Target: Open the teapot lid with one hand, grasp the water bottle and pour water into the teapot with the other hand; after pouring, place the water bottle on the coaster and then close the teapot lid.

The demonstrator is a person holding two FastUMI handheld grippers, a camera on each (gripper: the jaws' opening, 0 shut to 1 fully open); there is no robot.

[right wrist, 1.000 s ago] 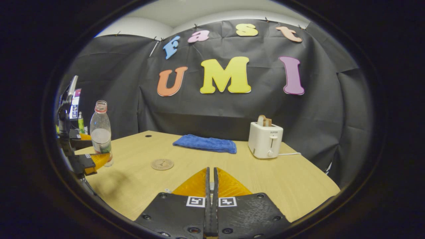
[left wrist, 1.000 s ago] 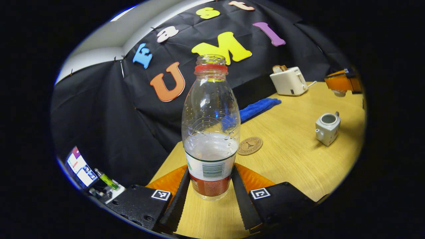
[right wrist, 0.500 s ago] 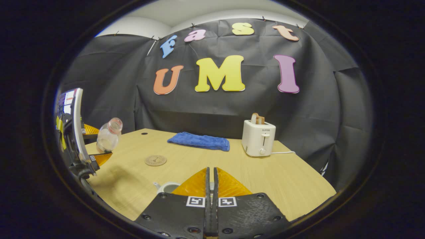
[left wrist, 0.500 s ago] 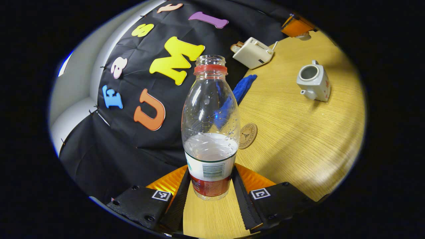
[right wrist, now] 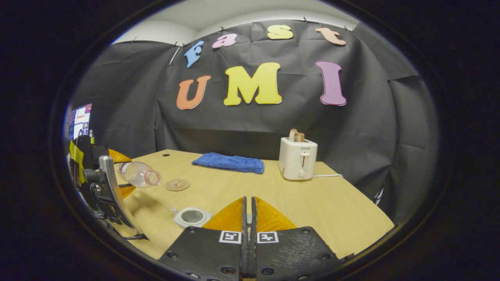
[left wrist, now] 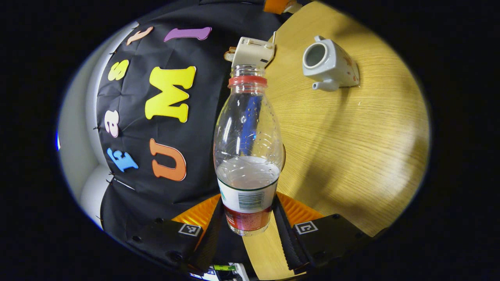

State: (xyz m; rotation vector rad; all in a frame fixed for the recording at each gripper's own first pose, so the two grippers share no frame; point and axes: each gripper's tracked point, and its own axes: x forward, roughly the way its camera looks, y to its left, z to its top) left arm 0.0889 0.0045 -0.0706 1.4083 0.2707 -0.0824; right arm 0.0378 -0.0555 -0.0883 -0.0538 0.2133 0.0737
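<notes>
My left gripper [left wrist: 248, 201] is shut on the lower, labelled part of a clear, capless water bottle [left wrist: 248, 156] about a third full. In the right gripper view the bottle [right wrist: 136, 174] lies nearly level above the table, mouth pointing right toward the white teapot [right wrist: 191, 216], held by the left gripper [right wrist: 105, 183]. The teapot [left wrist: 330, 64] stands lidless, its opening showing. My right gripper [right wrist: 248, 201] is shut above and just right of the teapot, with a pale sliver of the lid pinched between its fingers. A round coaster [right wrist: 177, 184] lies beyond the teapot.
A white toaster [right wrist: 298, 158] with bread in it stands at the back of the wooden table [right wrist: 312, 203], a folded blue cloth [right wrist: 228, 162] to its left. A lit screen [right wrist: 80, 121] stands off the table's left side.
The left gripper has tipped the bottle from upright to nearly level and carried it toward the teapot. The right gripper stayed shut; the teapot has come into its view.
</notes>
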